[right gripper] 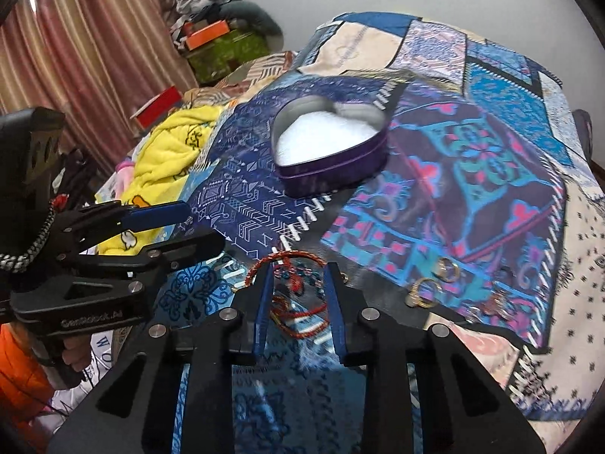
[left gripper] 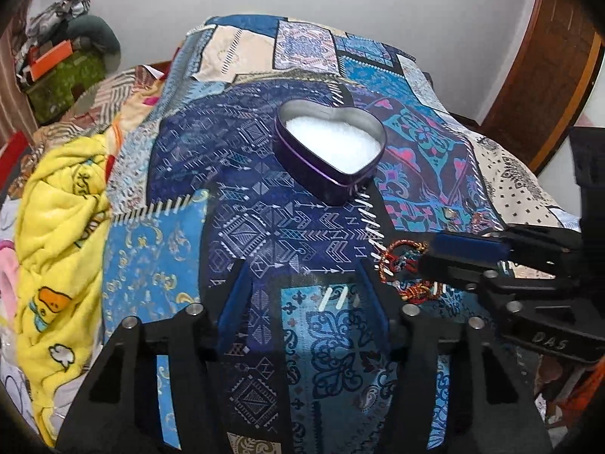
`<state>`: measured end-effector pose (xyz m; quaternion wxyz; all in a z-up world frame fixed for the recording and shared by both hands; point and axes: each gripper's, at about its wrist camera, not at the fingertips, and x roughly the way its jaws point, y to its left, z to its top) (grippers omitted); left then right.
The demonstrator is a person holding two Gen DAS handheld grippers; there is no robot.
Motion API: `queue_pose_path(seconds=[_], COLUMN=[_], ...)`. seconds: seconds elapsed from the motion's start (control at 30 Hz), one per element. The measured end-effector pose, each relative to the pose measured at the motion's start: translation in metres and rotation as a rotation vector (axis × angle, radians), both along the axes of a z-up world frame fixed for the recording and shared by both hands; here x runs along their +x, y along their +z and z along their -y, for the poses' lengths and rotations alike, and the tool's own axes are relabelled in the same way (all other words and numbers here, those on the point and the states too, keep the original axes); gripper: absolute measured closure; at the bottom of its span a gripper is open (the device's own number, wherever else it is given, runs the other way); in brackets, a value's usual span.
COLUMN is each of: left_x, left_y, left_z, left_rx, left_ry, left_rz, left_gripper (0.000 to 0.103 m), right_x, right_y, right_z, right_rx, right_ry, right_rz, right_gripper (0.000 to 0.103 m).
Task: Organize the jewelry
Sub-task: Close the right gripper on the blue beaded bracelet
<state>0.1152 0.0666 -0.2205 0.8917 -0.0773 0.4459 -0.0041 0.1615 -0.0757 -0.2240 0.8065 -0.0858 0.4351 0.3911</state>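
Note:
A purple heart-shaped tin (left gripper: 332,151) with white padding stands open on the patchwork cloth; it also shows in the right wrist view (right gripper: 331,151). Red and multicoloured thread bracelets (right gripper: 295,291) lie on the cloth between the fingers of my right gripper (right gripper: 300,268), which is open around them. From the left wrist view the bracelets (left gripper: 401,268) lie at the right gripper's tip (left gripper: 425,255). My left gripper (left gripper: 302,268) is open and empty over the cloth, left of the bracelets. Gold rings (right gripper: 427,289) lie to the right.
A patchwork cloth (left gripper: 264,196) covers the raised surface. A yellow blanket (left gripper: 56,219) lies bunched at the left. Boxes and clothes (left gripper: 60,60) are piled by the far wall. A wooden door frame (left gripper: 548,75) stands at the right.

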Motion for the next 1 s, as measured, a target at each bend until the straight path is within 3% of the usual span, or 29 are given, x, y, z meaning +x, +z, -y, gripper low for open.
queue_pose_path(seconds=[0.23,0.33,1.0], left_x=[0.000,0.002,0.014], left_y=[-0.004,-0.006,0.005], left_z=[-0.001,-0.002,0.038], left_rx=[-0.009,-0.029,-0.093], left_ry=[-0.007,-0.007,-0.147], left_rz=[-0.010,-0.024,-0.020], left_gripper=[0.048,0.048,0.048], right_x=[0.001,-0.001,-0.014], right_y=[-0.010,-0.010,0.024], right_z=[-0.008,-0.007,0.035], right_rx=[-0.044,-0.055,0.030], right_ry=[0.008,0.000,-0.144], right_rz=[0.000,0.018,0.076], right_gripper=[0.079,0.094,0.095])
